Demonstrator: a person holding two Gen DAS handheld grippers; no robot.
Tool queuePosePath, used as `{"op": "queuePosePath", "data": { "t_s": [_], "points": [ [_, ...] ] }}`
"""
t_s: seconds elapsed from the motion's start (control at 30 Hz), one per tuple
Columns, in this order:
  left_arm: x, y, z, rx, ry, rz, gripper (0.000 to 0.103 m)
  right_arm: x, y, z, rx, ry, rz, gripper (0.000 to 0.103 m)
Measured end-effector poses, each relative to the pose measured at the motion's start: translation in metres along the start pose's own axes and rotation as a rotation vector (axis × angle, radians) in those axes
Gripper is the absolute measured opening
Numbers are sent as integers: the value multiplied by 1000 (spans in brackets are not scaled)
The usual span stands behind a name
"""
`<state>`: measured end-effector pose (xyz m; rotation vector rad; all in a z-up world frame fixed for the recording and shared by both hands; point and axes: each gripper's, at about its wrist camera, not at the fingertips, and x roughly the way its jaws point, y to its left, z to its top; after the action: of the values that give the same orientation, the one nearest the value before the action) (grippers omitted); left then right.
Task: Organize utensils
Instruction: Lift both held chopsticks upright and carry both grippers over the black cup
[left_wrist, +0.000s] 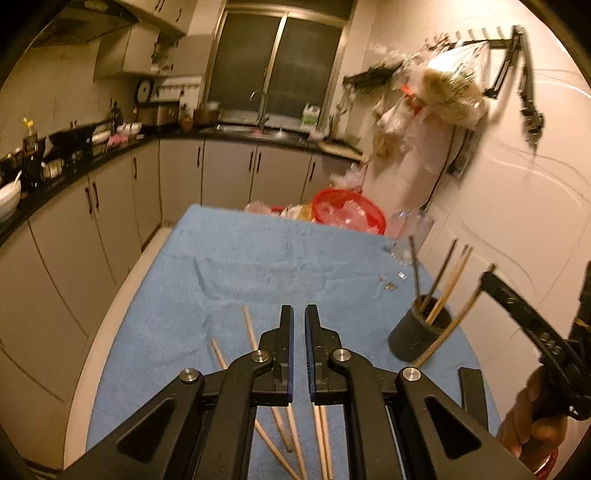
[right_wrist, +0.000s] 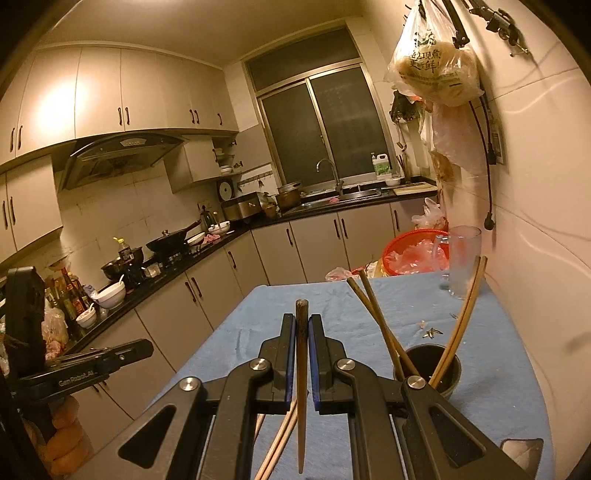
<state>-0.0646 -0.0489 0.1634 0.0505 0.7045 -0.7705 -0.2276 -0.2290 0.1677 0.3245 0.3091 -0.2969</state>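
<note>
Several wooden chopsticks (left_wrist: 251, 334) lie loose on the blue towel (left_wrist: 266, 254) under my left gripper (left_wrist: 299, 314), whose jaws stand nearly closed with nothing between them. A black holder cup (left_wrist: 417, 332) at the right holds several chopsticks. My right gripper (right_wrist: 302, 321) is shut on a dark brown chopstick (right_wrist: 301, 369), held upright, left of the cup (right_wrist: 432, 363). More loose chopsticks (right_wrist: 277, 443) lie below it. In the left wrist view the right gripper (left_wrist: 491, 277) holds its chopstick (left_wrist: 454, 325) slanted beside the cup.
A clear glass mug (right_wrist: 461, 258) stands at the towel's far right by the wall. A red basket (left_wrist: 347, 214) with plastic bags sits beyond the table. Small metal bits (left_wrist: 391, 282) lie on the towel. Kitchen counters run along the left.
</note>
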Motion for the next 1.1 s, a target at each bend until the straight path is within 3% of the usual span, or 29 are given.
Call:
{"op": "queuePosePath", "data": {
  "t_s": [0.2, 0.3, 0.43, 0.47, 0.53, 0.7, 0.77, 0.83, 0.97, 1.1],
  "points": [
    [86, 32, 12, -78, 270, -14, 7, 4, -5, -2, 24, 19, 15, 7],
    [140, 45, 14, -105, 387, 61, 9, 5, -8, -2, 30, 18, 15, 7],
    [193, 53, 10, -131, 507, 93, 12, 5, -11, -1, 28, 20, 9, 7],
    [200, 53, 9, -129, 515, 91, 13, 5, -12, -1, 29, 19, 6, 7],
    [217, 49, 7, -102, 545, 115, 26, 7, -16, -1, 34, 21, 4, 7],
    [241, 48, 5, -86, 586, 172, 26, 11, -22, -2, 47, 29, 4, 7],
    [251, 46, 0, -77, 619, 178, 21, 13, -24, -3, 53, 31, 5, 7],
    [252, 42, 1, -49, 601, 217, 9, 14, -26, -3, 59, 33, 4, 7],
    [245, 43, -3, -63, 573, 212, 6, 14, -27, -2, 65, 36, 3, 7],
    [199, 45, -3, -89, 468, 155, 6, 10, -25, -3, 59, 32, -5, 7]
  ]
}}
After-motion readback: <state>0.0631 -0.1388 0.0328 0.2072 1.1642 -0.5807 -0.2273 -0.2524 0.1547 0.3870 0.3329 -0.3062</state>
